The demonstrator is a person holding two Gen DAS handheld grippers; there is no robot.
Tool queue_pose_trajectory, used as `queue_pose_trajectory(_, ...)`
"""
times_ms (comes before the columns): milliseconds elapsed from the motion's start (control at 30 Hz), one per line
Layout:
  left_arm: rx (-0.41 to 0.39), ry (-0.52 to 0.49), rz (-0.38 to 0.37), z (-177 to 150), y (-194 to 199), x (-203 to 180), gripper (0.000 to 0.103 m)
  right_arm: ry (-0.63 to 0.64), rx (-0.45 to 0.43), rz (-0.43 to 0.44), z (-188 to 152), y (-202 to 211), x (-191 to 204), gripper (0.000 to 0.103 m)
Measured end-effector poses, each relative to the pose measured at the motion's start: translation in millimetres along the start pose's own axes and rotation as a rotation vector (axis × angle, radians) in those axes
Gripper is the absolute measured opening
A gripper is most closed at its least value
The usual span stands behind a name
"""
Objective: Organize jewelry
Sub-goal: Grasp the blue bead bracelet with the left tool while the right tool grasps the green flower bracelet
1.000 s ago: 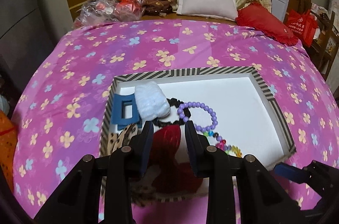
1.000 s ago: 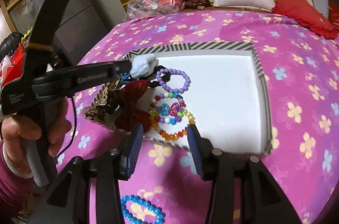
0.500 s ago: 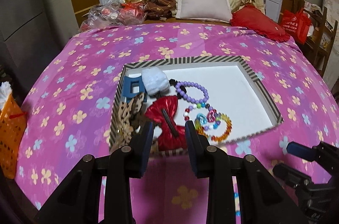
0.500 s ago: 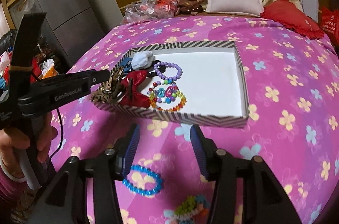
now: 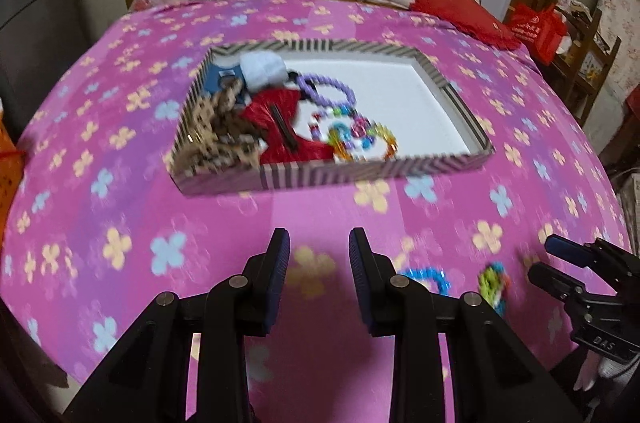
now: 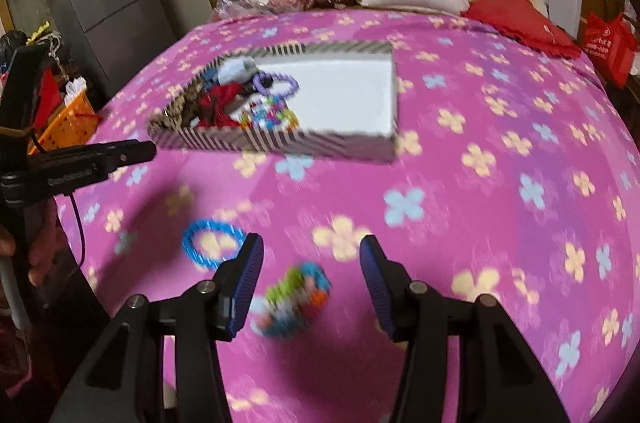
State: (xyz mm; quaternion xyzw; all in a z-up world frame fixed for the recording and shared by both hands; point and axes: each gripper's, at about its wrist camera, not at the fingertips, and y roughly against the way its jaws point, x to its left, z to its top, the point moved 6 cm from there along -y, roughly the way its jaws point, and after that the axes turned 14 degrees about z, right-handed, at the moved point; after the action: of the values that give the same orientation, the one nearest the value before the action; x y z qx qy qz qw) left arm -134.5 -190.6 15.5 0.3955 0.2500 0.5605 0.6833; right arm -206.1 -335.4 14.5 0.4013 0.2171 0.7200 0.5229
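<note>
Both claws are spread apart with nothing in them — the left gripper (image 5: 316, 255) and the right gripper (image 6: 310, 263). The colorful bead bracelet (image 6: 294, 297) lies on the pink bedspread (image 6: 480, 223) between the right fingers, with the blue bracelet (image 6: 212, 243) beside it — well apart from the striped box (image 5: 320, 177).

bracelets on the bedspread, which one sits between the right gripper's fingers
The multicoloured bracelet lies between the right gripper's open fingers; the blue bracelet lies outside, to its left.

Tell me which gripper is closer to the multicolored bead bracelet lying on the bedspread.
Right. The right gripper hovers open directly over the multicolored bead bracelet; the left gripper sits off to its left, past the blue bracelet.
</note>
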Motion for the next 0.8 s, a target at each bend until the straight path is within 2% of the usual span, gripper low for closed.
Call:
queue_pose_trajectory(167,0.045,-0.004,-0.018,-19.0,-9.4,-8.0,0.034,-0.002,0.045,0.004,-24.8,-9.8,-2.0,0.053)
queue_pose_trajectory(333,0.074,-0.02,-0.029,-29.5,-18.3,-18.5,0.035,0.039,0.06,-0.006,-28.7,-24.0,3.1,0.051)
queue_pose_trajectory(433,0.076,-0.05,-0.032,-33.8,-21.6,-27.1,0.036,0.069,0.07,-0.036,-28.4,-32.9,2.9,0.047)
queue_pose_trajectory(567,0.06,-0.081,-0.005,-35.3,-25.7,-34.6,0.038,0.065,0.062,-0.005,-25.5,-39.3,2.1,0.036)
queue_pose_trajectory(667,0.074,-0.095,-0.016,-37.5,-30.4,-39.5,0.039,0.083,0.056,0.011,-25.8,-40.8,3.6,0.029)
queue_pose_trajectory(800,0.085,-0.126,-0.014,-41.3,-36.2,-45.4,0.04,0.082,0.045,0.026,-25.6,-40.2,3.0,0.027)
